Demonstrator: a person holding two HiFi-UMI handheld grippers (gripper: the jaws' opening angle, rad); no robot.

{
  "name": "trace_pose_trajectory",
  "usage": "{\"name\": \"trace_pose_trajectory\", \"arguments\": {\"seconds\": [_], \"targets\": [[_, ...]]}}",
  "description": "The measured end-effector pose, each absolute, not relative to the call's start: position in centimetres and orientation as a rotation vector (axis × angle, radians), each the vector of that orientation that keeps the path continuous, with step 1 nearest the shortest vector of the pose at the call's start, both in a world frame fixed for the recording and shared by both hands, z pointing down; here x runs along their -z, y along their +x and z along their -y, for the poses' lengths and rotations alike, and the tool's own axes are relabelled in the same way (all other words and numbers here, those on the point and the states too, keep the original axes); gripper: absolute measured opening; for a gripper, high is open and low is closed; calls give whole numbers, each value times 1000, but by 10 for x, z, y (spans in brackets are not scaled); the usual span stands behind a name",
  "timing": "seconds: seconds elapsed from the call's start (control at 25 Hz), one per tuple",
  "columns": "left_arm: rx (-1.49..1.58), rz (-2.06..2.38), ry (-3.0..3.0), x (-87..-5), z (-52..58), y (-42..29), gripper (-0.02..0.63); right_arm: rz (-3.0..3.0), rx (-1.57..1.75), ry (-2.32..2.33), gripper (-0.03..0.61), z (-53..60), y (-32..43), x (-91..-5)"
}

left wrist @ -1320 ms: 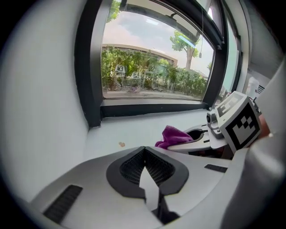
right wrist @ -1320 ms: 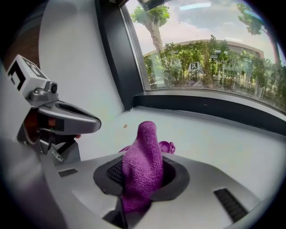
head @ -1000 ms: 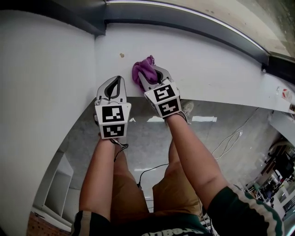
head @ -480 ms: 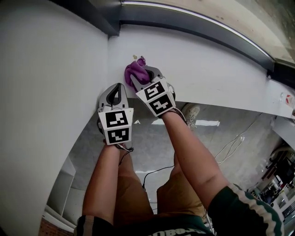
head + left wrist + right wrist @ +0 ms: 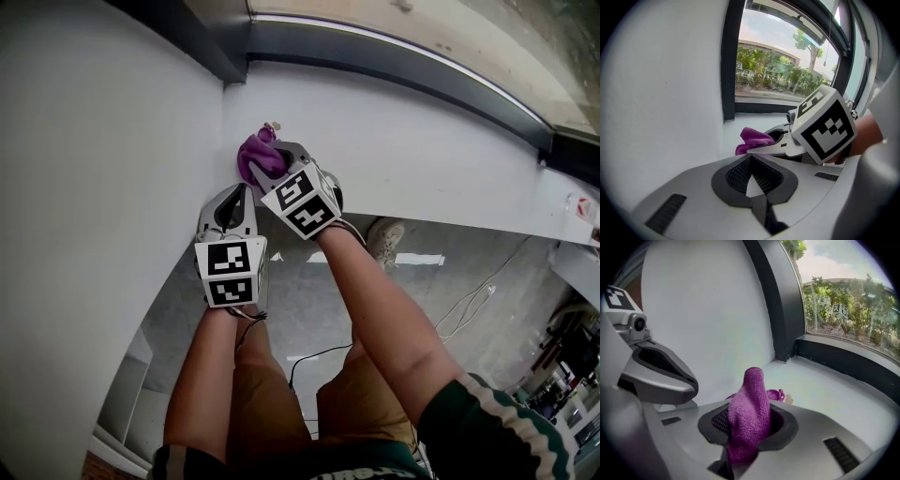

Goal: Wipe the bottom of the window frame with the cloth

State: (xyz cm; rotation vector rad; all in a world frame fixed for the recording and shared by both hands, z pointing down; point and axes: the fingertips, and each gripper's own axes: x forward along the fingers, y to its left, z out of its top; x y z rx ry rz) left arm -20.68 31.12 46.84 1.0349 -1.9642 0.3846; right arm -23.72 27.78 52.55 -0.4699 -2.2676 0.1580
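Since a second ago our right gripper [image 5: 272, 161] has carried the purple cloth [image 5: 251, 157] leftward along the white sill [image 5: 422, 141]. The cloth is now at the sill's left end, against or just beside the side wall [image 5: 94, 141], with a small tan crumb [image 5: 272, 125] just beyond it. The jaws are clamped on the cloth. Its bunched length runs along the jaws, free end pointing to the sill's far-left corner under the dark window frame [image 5: 394, 56]. Our left gripper [image 5: 236, 195] has kept to the sill's near edge by the wall, jaws together, holding nothing.
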Motion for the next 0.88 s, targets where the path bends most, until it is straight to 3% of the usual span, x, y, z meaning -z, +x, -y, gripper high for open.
{"name": "trace_pose_trajectory", "arguments": {"seconds": [0.4, 0.72, 0.88], "targets": [[-405, 1988, 1147, -413, -279, -192, 8, 2437, -417, -468, 107, -236, -210, -438], [-408, 1975, 1334, -310, -228, -132, 8, 2507, -598, -406, 107, -178, -148, -313], [-397, 1989, 1394, -257, -209, -122, 8, 2567, -512, -412, 107, -158, -129, -246]]}}
